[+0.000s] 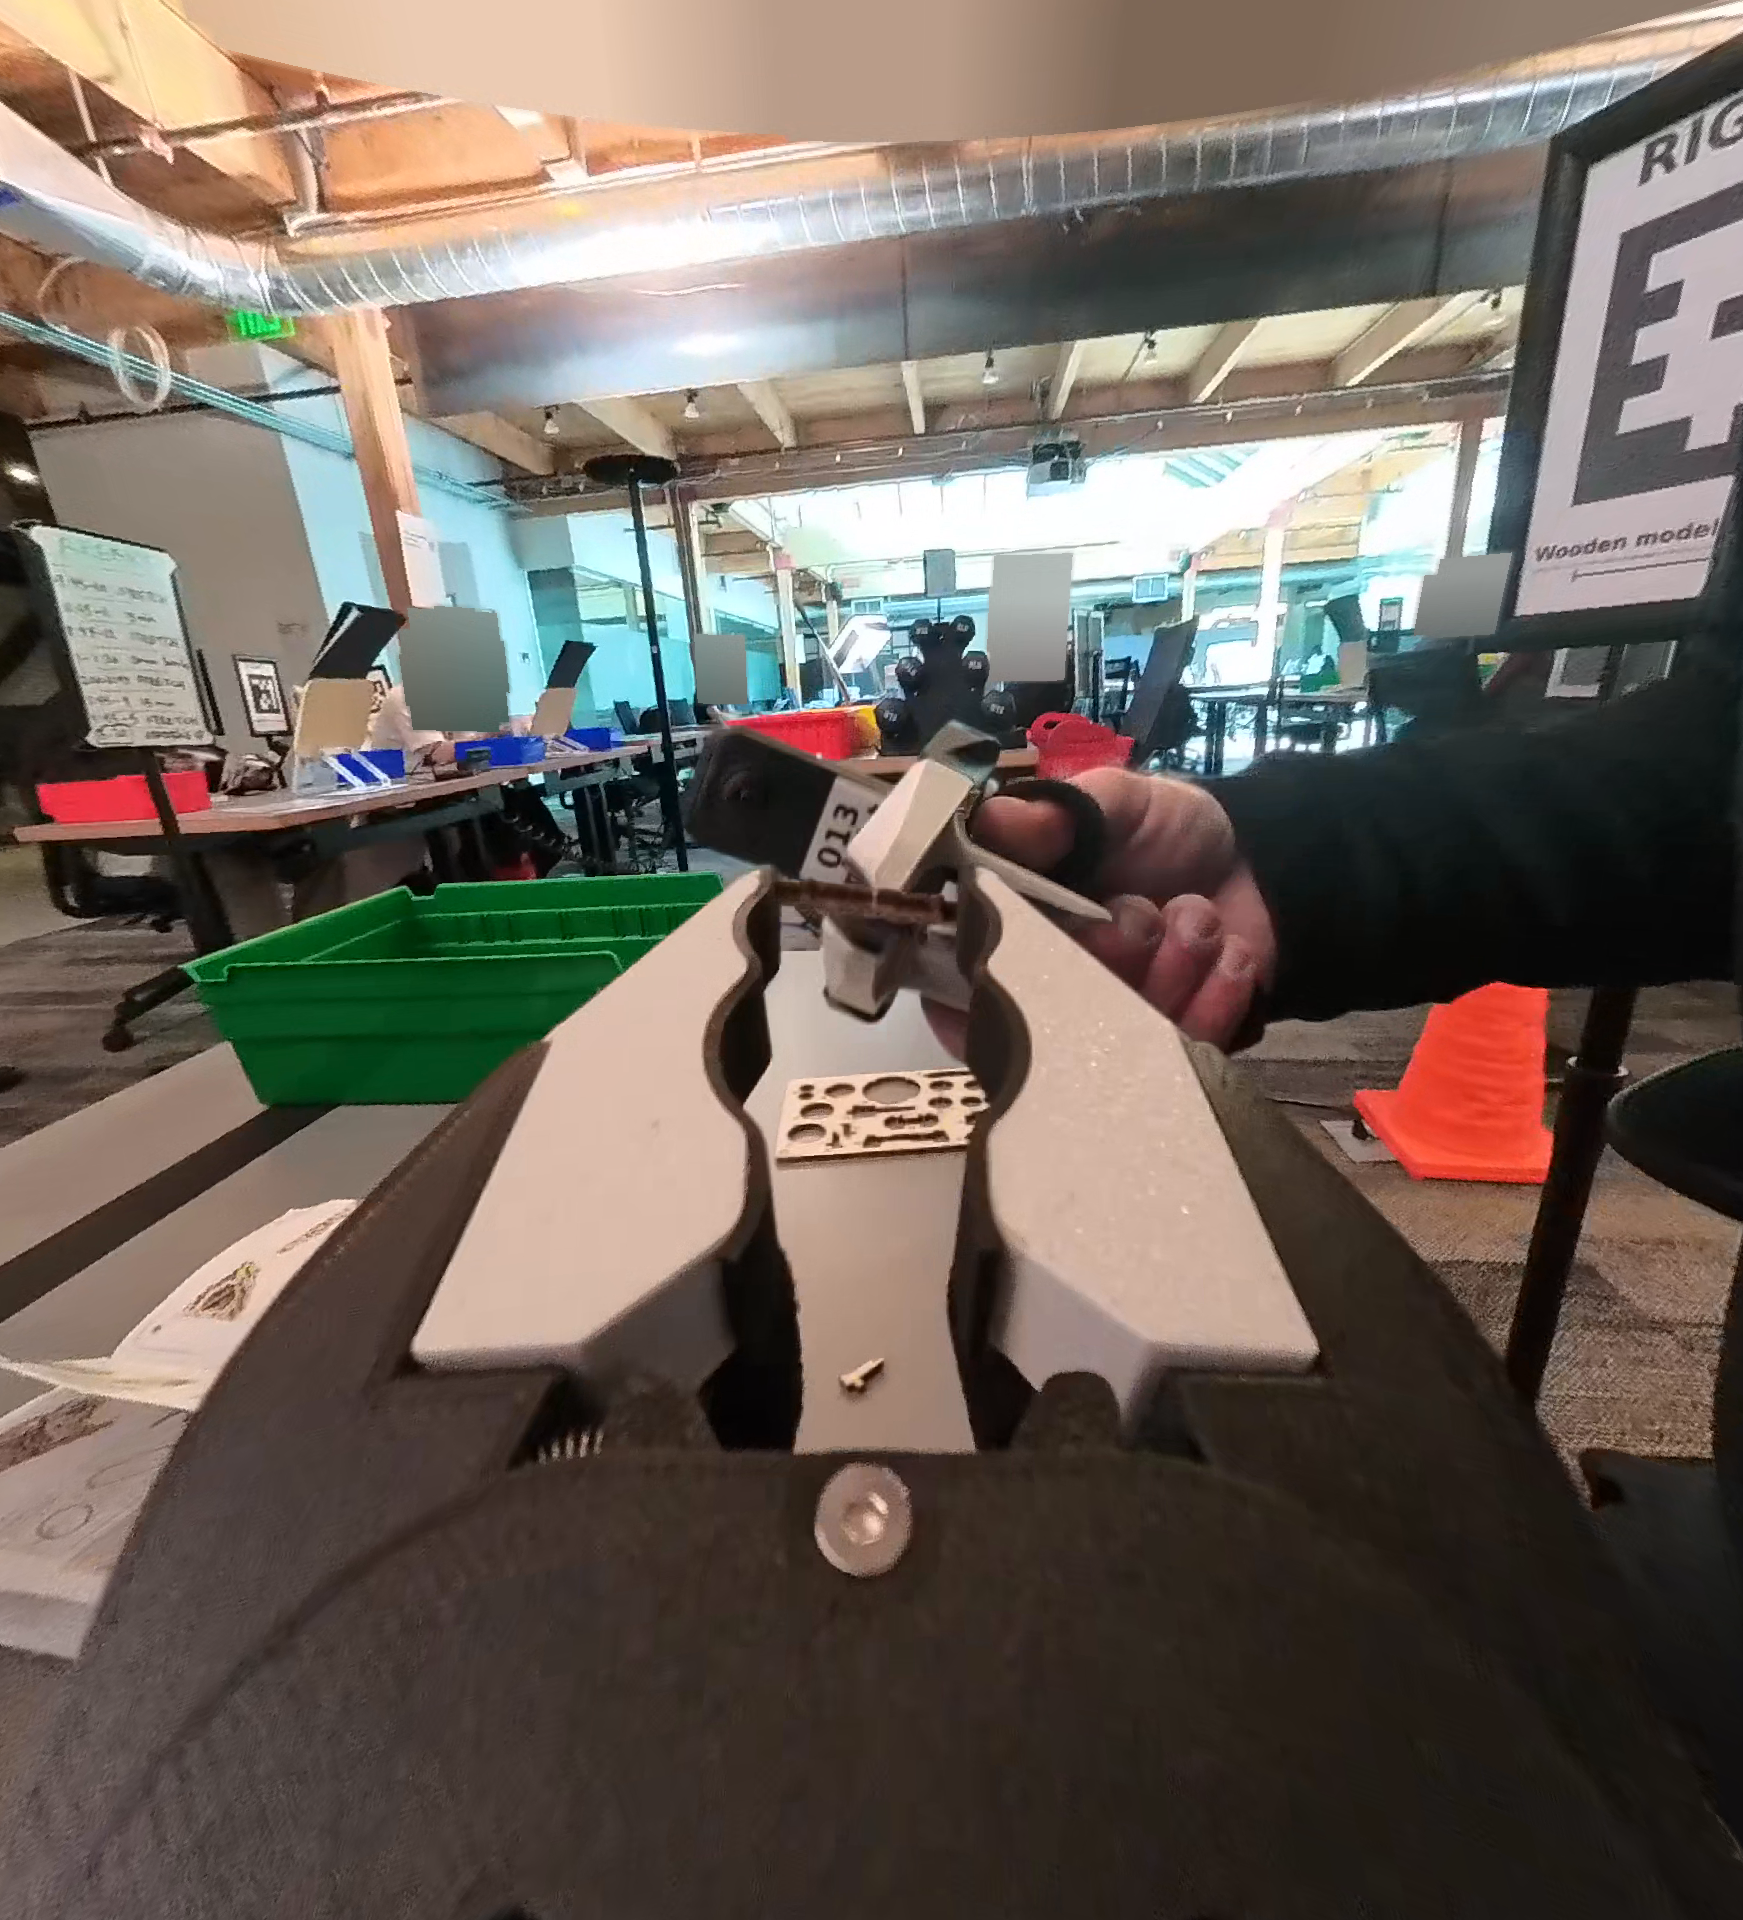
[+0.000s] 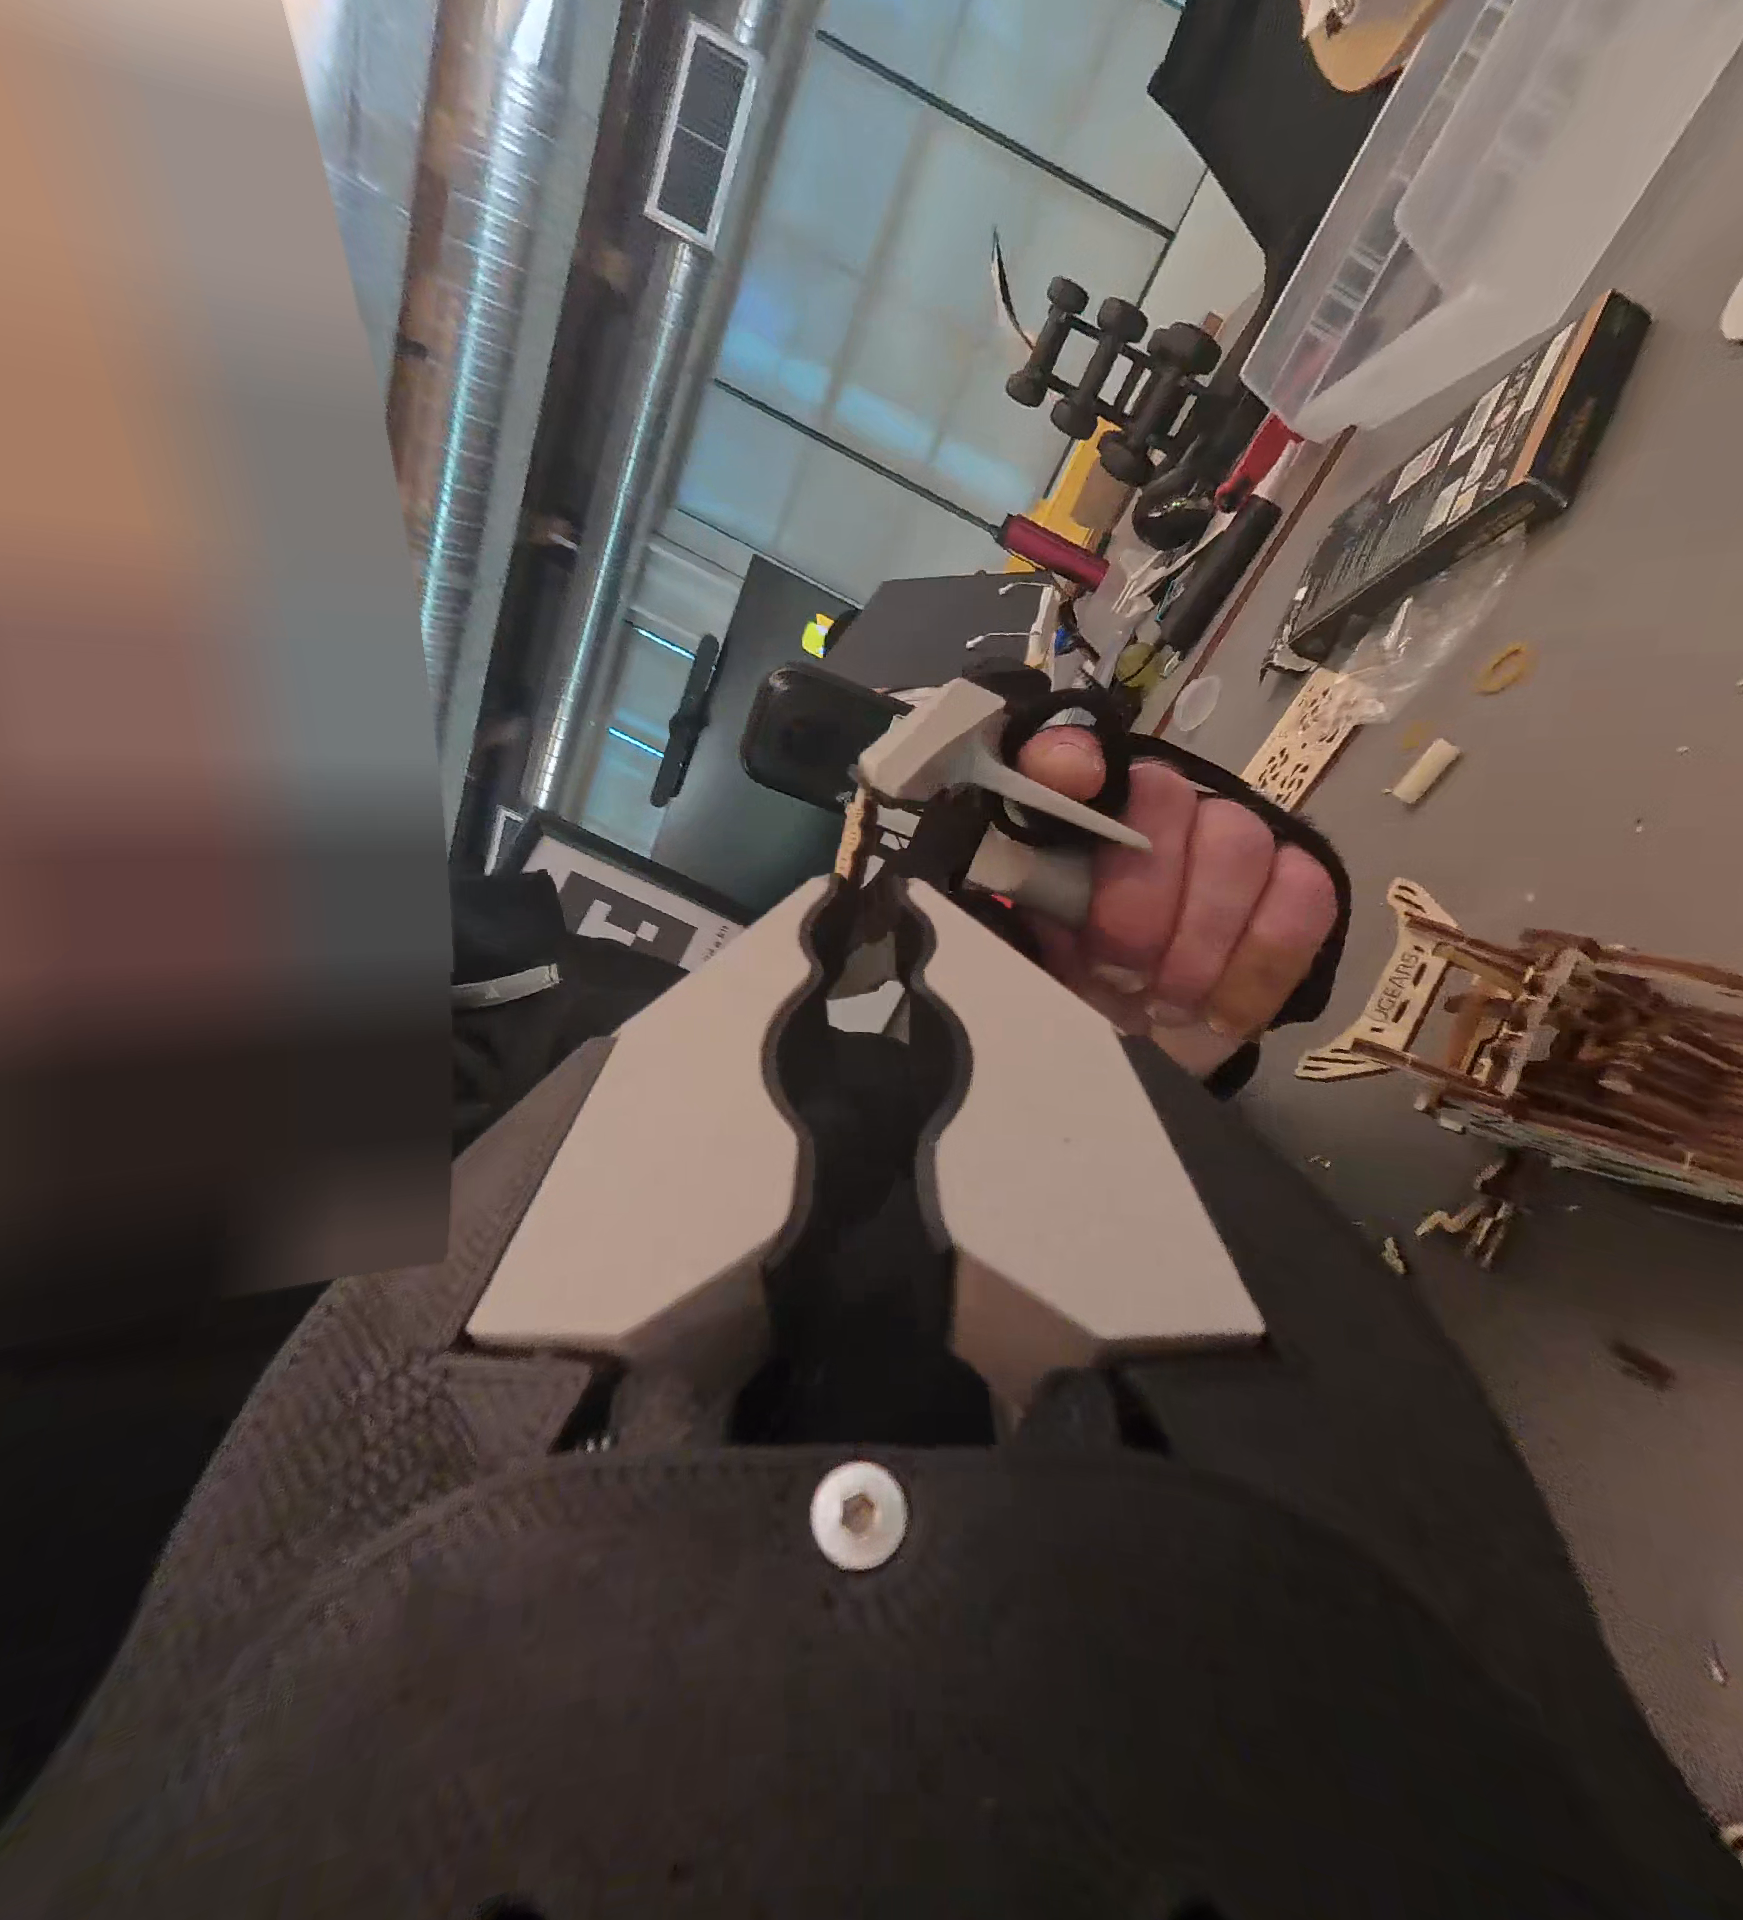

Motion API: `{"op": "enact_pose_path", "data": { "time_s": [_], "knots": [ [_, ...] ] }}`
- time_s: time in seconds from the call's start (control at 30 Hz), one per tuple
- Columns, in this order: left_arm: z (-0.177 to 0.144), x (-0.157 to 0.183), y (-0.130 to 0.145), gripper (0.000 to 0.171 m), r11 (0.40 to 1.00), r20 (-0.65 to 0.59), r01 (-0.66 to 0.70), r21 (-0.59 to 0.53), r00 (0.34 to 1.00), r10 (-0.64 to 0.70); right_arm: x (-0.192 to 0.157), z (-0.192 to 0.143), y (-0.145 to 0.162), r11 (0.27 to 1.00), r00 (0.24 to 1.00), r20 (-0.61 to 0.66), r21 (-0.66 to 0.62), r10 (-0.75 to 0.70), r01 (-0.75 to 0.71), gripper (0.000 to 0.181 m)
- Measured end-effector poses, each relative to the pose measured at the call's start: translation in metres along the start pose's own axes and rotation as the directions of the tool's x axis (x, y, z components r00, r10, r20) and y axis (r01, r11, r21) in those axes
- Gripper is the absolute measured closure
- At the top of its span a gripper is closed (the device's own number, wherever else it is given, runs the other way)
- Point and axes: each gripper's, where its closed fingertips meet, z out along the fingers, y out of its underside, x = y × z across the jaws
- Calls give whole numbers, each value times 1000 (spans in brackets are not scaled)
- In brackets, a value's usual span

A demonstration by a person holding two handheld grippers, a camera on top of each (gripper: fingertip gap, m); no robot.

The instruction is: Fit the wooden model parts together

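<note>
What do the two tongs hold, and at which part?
A thin wooden strip, one end in the left tongs, the other in the right tongs.

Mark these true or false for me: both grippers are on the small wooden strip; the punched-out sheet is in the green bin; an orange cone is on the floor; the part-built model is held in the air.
1. Both the left gripper and right gripper pinch the small wooden strip. True.
2. The punched-out sheet is in the green bin. False: it lies on the grey table.
3. An orange cone stands on the floor. True.
4. The part-built wooden model is held in the air. False: it rests on the table.
</note>
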Motion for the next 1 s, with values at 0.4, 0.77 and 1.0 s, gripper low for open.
{"op": "enact_pose_path", "data": {
  "time_s": [0.4, 0.77, 1.0],
  "knots": [
    [4, 0, 13, 140, 999, 0, 5, -40, 1000, -5, 7, 3, -1, 999, 998, -52, 3, -40, 40, 178],
    [-35, -38, 100, 111, 756, 193, 94, -648, 980, 44, 100, -48, -10, 919, 603, -693, -303, -394, 252, 181],
    [-54, -28, 146, 107, 542, 209, 180, -821, 978, -8, 164, -58, 5, 903, 469, -776, -407, -422, 138, 180]
  ]
}}
